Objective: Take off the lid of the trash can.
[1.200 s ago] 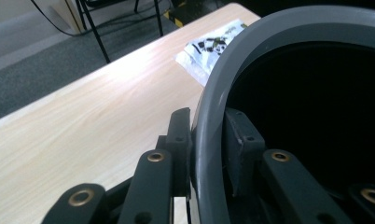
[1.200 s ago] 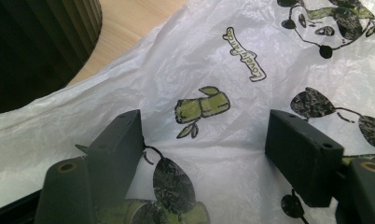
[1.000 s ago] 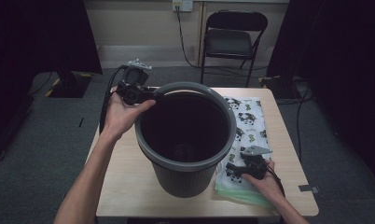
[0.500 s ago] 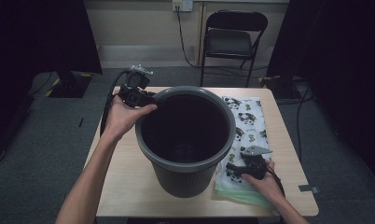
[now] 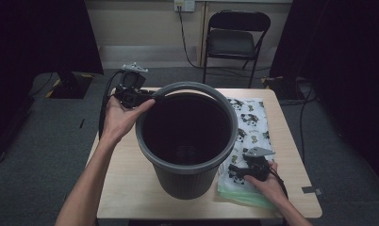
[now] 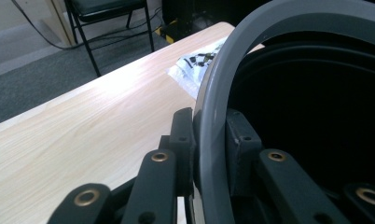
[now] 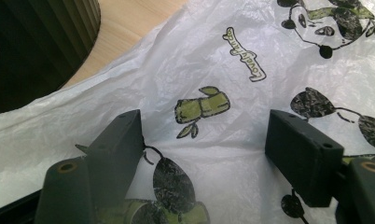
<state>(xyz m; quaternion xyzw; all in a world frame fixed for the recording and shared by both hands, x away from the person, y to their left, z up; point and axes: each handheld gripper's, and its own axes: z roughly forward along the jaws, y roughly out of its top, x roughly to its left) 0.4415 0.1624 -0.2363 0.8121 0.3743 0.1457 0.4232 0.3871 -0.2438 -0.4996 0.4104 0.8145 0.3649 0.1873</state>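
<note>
Two jaws of the left gripper have just been closing, and now they stand one on each side of the grey rim of the bin, one pad outside and one inside, both pressing on the plastic edge. So this gripper holds the bin by its rim at the far left side, as the high view shows at the left gripper. The right gripper has its jaws wide apart and holds nothing; they hover just above the white panda-printed bag, with the bag under the gap but not pinched. In the high view the right gripper is on the near end of the bag, which lies flat on the table just beside the bin, at its right. The bin stands upright near the middle of the table and looks empty inside. I judge the step in hand is to keep the bin steady while the bag is picked up for lining it. To do this well, the left grip should remain firm, and the right jaws should go down and close on one layer near the edge of the bag, so that its mouth can open later.
</note>
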